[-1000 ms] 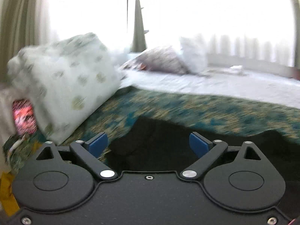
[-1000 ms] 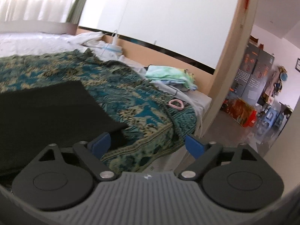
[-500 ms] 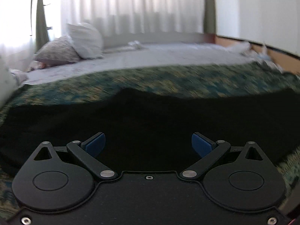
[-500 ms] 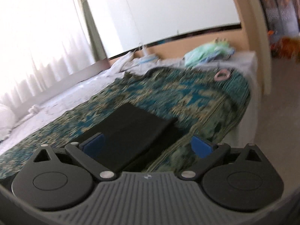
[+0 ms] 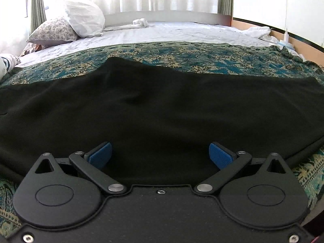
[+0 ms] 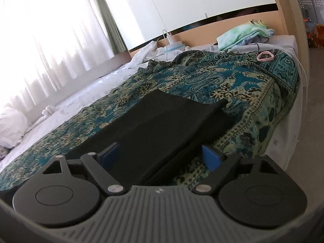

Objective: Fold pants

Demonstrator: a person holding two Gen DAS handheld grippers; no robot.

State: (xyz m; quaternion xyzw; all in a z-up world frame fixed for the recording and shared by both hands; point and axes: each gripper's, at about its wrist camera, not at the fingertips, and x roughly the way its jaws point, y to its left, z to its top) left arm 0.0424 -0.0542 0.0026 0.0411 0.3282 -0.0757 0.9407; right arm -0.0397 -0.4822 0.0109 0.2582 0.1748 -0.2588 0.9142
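Observation:
Black pants (image 5: 162, 109) lie flat across a teal patterned bedspread (image 5: 202, 56), one leg folded onto the other. My left gripper (image 5: 161, 154) is open and empty, just above the near edge of the pants near their middle. In the right wrist view the pants (image 6: 162, 121) run away from me to their leg end near the bed's corner. My right gripper (image 6: 161, 156) is open and empty, over the near edge of the pants by the bed's side.
Two pillows (image 5: 66, 26) lie at the far left on a white sheet (image 5: 172, 32). Folded green cloth (image 6: 241, 34), a pink ring (image 6: 265, 55) and a charger cable (image 6: 168, 38) lie near the headboard. The bed's edge drops to the floor (image 6: 313, 101) at right.
Both grippers swung round from the bed's ends toward the pants and moved closer. The left view turned right off the big pillow; the right view turned left off the doorway. Both stayed open.

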